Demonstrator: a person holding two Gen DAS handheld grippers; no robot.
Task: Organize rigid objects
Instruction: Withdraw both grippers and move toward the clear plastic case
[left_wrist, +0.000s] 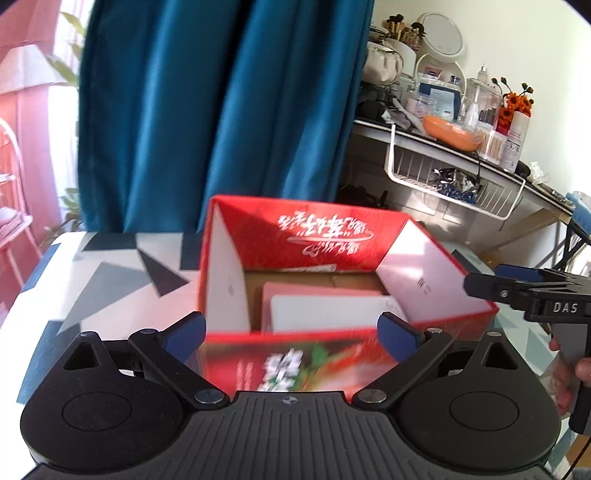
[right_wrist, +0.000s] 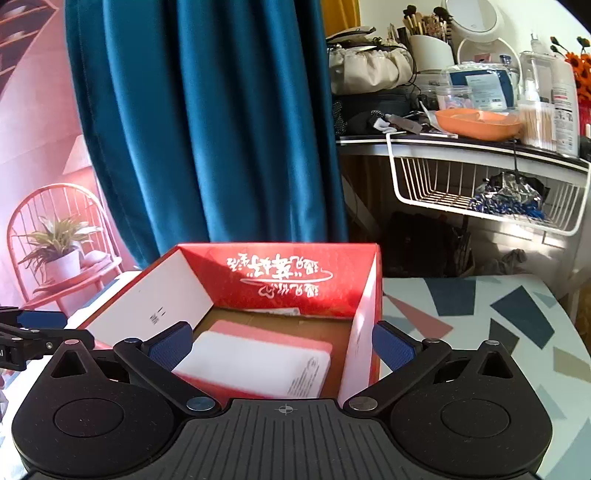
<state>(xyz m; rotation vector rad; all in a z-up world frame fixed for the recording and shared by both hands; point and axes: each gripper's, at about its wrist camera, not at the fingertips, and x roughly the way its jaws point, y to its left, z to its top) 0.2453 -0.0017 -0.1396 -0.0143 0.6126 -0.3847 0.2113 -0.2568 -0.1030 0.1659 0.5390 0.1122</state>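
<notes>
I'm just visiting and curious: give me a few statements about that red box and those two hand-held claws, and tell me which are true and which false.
1. The red cardboard box stands open on the patterned table. True.
2. The box is empty. False: a flat pink-and-white packet lies inside.
3. The left gripper is clamped on a flap. False: its jaws are spread, holding nothing.
4. The right gripper is open. True.
5. A teal curtain hangs behind the box. True.

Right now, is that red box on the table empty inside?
No. In the right wrist view the red box stands open, and a flat white and pink package lies on its brown bottom.
</notes>
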